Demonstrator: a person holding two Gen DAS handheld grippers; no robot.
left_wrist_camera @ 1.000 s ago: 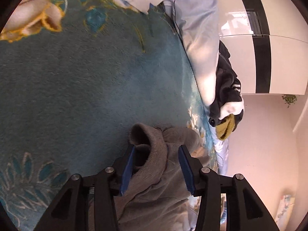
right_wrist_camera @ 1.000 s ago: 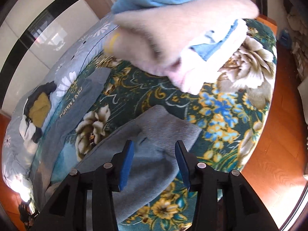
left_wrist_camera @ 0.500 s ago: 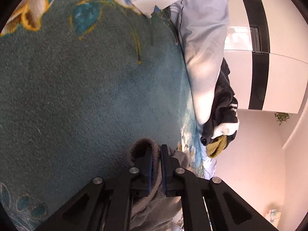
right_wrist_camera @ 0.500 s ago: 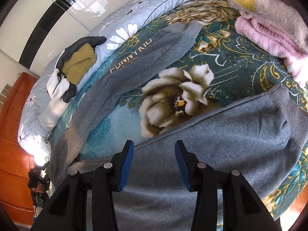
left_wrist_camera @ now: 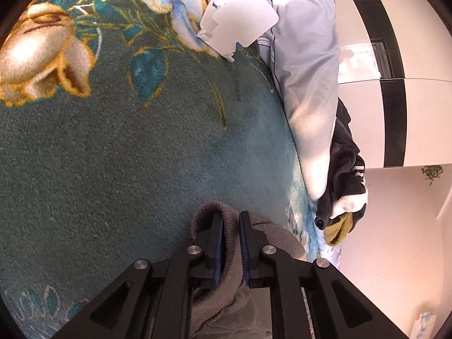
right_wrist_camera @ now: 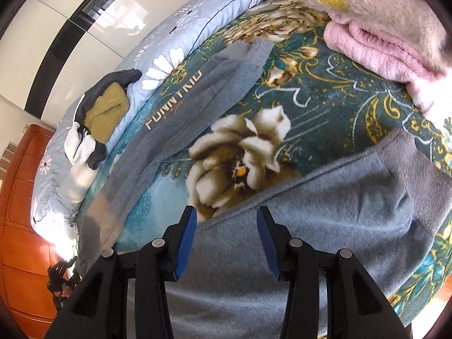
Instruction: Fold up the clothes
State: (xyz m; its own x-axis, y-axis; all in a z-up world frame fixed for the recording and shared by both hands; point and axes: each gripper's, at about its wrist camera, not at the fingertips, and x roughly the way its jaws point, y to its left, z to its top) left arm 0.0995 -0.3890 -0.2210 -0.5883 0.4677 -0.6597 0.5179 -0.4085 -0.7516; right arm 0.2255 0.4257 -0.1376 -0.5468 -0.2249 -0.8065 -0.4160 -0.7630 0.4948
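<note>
Grey sweatpants [right_wrist_camera: 325,214] lie spread on a teal floral blanket [right_wrist_camera: 325,84]; one leg with "FUNNYKID" lettering [right_wrist_camera: 197,101] stretches toward the far left. My left gripper [left_wrist_camera: 229,220] is shut on a ribbed edge of the grey sweatpants [left_wrist_camera: 226,296], low over the blanket [left_wrist_camera: 113,155]. My right gripper [right_wrist_camera: 226,217] is open and empty, just above the near leg's upper edge.
A pink and beige stack of folded plush clothes [right_wrist_camera: 381,28] sits at the top right. A dark, white and mustard clothes heap [right_wrist_camera: 99,113] lies on the pale floral quilt [right_wrist_camera: 180,36]; it also shows in the left wrist view [left_wrist_camera: 344,192]. A white tag [left_wrist_camera: 240,19] lies on the blanket.
My left gripper closed on the ribbed edge of the sweatpants a second ago and still holds it. My right gripper swung from the folded stack to over the near leg, staying open.
</note>
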